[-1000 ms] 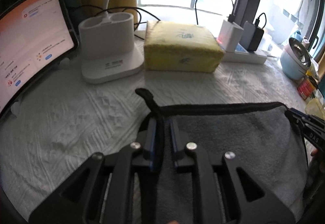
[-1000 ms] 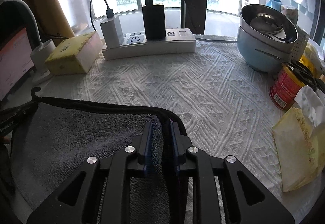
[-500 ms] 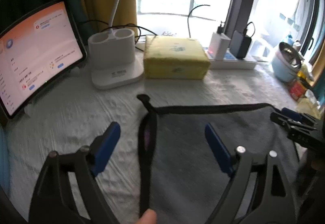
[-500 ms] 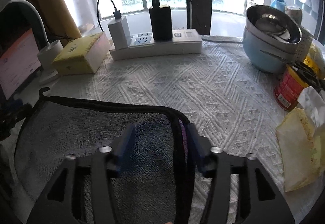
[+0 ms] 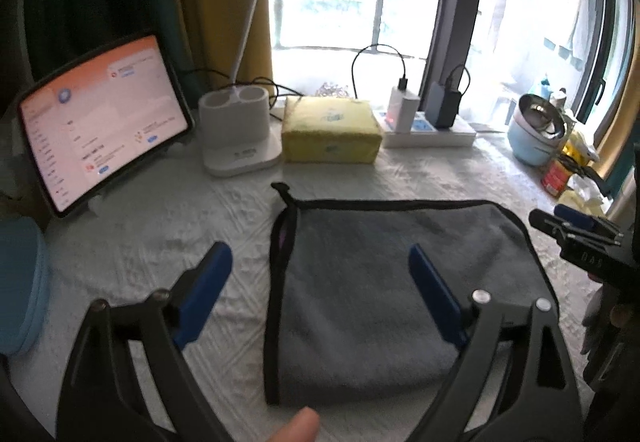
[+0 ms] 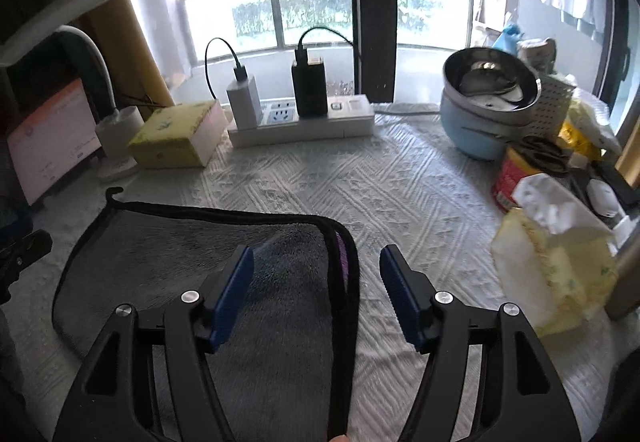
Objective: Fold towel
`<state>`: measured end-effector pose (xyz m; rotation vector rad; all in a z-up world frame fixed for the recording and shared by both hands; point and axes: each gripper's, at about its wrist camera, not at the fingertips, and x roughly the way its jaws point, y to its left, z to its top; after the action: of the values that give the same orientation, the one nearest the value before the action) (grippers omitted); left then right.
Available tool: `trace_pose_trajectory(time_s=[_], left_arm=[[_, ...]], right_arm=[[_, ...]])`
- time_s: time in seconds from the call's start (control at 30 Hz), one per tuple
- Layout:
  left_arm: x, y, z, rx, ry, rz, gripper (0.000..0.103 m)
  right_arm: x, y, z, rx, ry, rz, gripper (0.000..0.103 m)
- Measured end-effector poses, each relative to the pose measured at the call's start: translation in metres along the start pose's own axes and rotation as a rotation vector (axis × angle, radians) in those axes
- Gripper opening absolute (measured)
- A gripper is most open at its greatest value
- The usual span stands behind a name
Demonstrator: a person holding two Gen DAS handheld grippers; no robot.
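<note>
The gray towel [image 5: 396, 282] lies folded flat on the table [image 6: 400, 193], just under both tongs, left [image 5: 320, 282] and right [image 6: 316, 284], each wide apart over one side edge.

Both grippers now spread wide, no longer clamped on the towel [image 5: 384, 282] as a second ago. Left gripper [image 5: 320, 254] drawn back and raised, blue pads parted either side of the towel's left black-trimmed edge. Right gripper [image 6: 316, 262] likewise released, fingers straddling the right edge. Towel dropped flat, folded, on the white tablecloth [image 6: 400, 193].
</note>
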<state>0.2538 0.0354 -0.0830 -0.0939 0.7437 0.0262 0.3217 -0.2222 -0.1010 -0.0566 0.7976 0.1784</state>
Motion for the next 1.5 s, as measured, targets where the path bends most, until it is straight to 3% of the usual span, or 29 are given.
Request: trace_pose_trajectory(time_s=[0.2, 0.53, 0.87, 1.5], left_arm=[[-0.026, -0.003, -0.005, -0.025, -0.008, 0.021, 0.091], [-0.087, -0.018, -0.015, -0.01, -0.063, -0.022, 0.091], [-0.171, -0.034, -0.011, -0.003, -0.208, -0.097, 0.091], [-0.278, -0.036, -0.003, 0.016, -0.434, -0.143, 0.091]], right_arm=[[-0.026, 0.0, -0.006, 0.003, -0.026, 0.004, 0.069], [-0.092, -0.002, -0.014, -0.011, -0.126, -0.021, 0.069], [-0.175, -0.001, -0.02, -0.012, -0.263, -0.018, 0.069], [-0.307, 0.014, -0.027, -0.05, -0.472, -0.009, 0.069]])
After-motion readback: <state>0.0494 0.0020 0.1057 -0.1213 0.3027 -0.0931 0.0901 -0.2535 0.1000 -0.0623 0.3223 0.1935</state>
